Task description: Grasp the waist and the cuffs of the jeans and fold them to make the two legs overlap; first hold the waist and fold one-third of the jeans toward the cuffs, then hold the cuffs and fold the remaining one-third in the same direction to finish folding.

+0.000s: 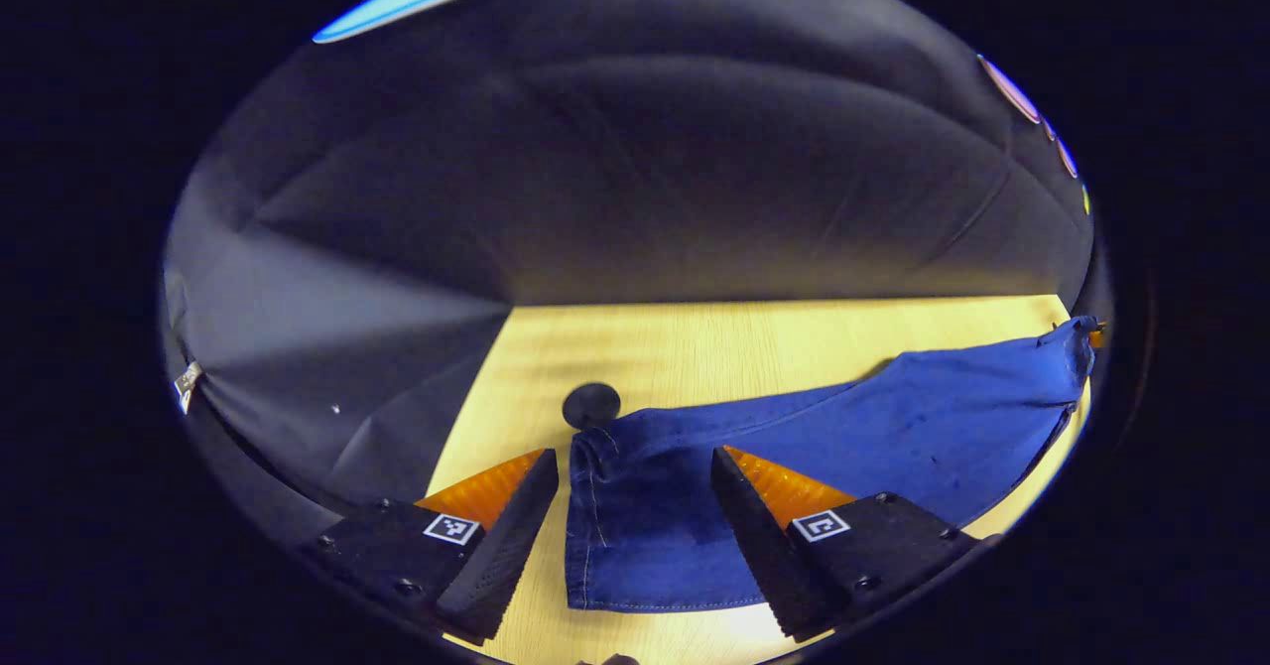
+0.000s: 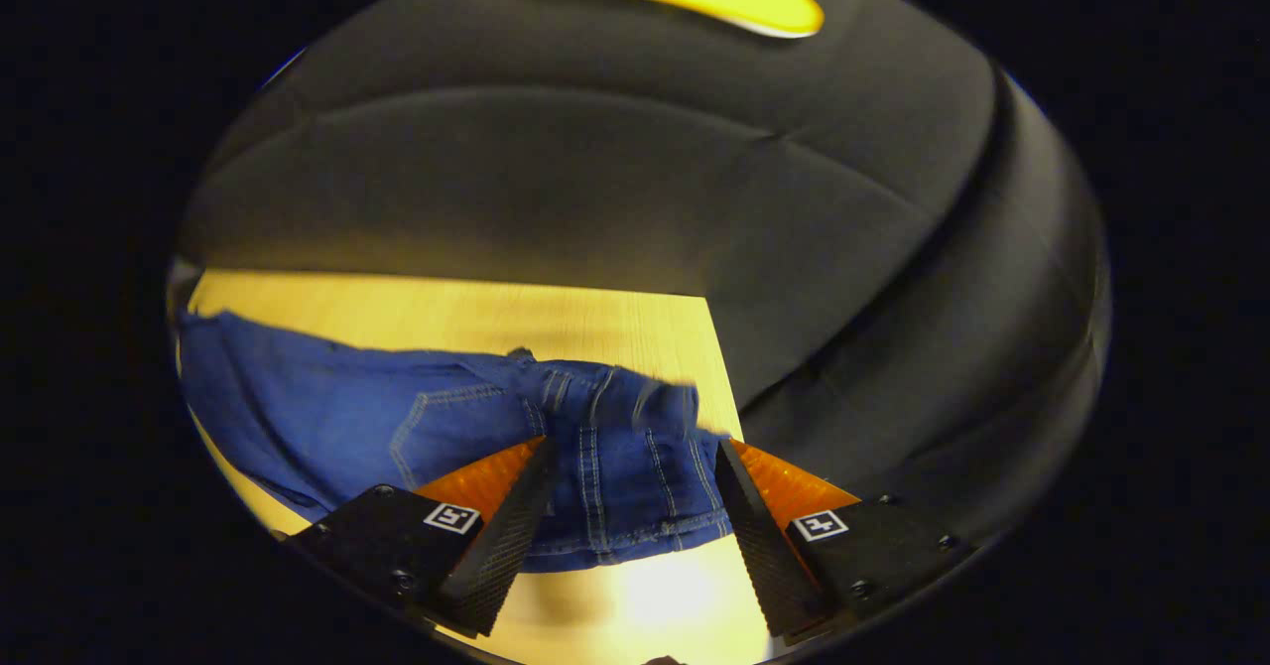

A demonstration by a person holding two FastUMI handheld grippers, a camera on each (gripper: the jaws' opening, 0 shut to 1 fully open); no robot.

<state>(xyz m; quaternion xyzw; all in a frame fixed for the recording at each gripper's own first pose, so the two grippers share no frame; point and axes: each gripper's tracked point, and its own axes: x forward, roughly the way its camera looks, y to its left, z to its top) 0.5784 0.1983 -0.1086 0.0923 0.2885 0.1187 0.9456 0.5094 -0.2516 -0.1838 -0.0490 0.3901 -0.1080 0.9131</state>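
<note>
I'm looking down the left gripper (image 1: 635,536) and its jaws are spread wide, nothing between them pressed. The cuff (image 1: 645,536) of the jeans (image 1: 893,427) lies flat on the table (image 1: 695,347) right in that gap, its hem facing me and its stitched side edge running just inside my left finger. From there the blue leg stretches away to the right, lifting toward the far right edge of the view. A small dark disc (image 1: 591,405) sits on the wood just beyond the cuff's far left corner, touching or nearly so; I can't tell which.

Over to the right gripper view: the right gripper (image 2: 635,536) is likewise released, fingers well apart. The waist (image 2: 635,466) of the jeans (image 2: 397,427) sits between them, a bit rumpled, belt loops and seams showing, its near edge hanging over a bright patch of table (image 2: 446,318). A back pocket (image 2: 456,427) shows to the left of it, and the cloth runs on left across the wood. The waist reaches close to the table's right edge, where the dark wall (image 2: 595,179) begins.
</note>
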